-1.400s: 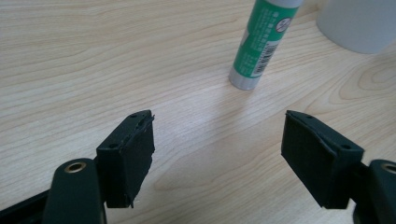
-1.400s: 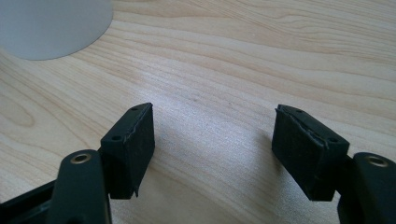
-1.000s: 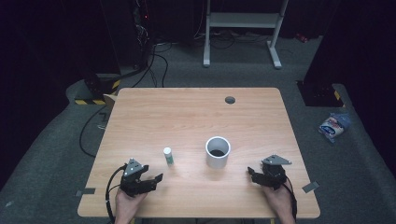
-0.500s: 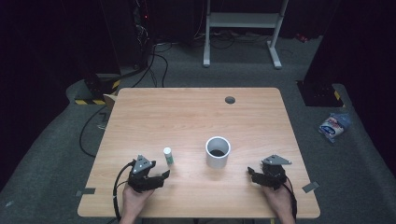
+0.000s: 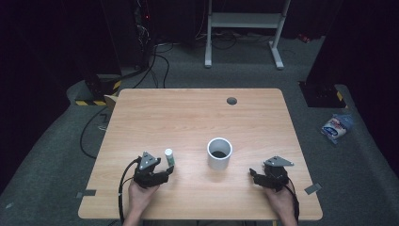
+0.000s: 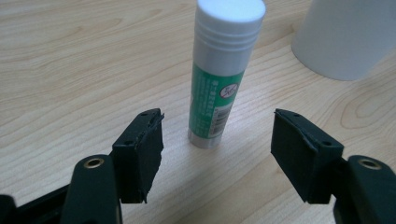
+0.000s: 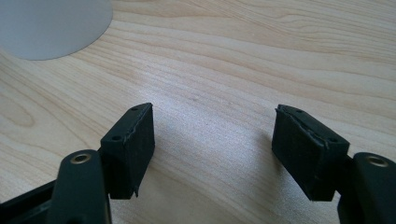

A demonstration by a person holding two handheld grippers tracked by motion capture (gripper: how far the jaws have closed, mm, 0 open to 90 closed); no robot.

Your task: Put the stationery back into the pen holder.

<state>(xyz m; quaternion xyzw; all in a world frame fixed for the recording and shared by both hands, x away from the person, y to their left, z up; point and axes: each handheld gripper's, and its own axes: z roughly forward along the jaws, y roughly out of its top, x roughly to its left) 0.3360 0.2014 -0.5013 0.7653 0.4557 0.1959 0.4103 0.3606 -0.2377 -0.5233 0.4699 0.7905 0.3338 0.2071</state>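
A green and white glue stick (image 6: 219, 79) with a white cap stands upright on the wooden table (image 5: 197, 117), to the left of a white cup (image 5: 219, 153). My left gripper (image 5: 165, 172) reaches it from the near left; its jaws have just been closing, and the stick (image 5: 169, 157) stands just past the tips, with a gap to each pad (image 6: 140, 149). Open and holding nothing, my right gripper (image 5: 254, 175) rests on the table near the front right, its pads (image 7: 128, 144) over bare wood.
A round grommet hole (image 5: 231, 100) sits near the table's far edge. The cup's side (image 6: 345, 37) rises just right of the stick. Cables (image 5: 155, 56) and a white stand (image 5: 244, 28) are on the floor behind, a packet (image 5: 335, 128) at the right.
My left gripper has slid to the right across the table up to the glue stick. The right gripper has kept still.
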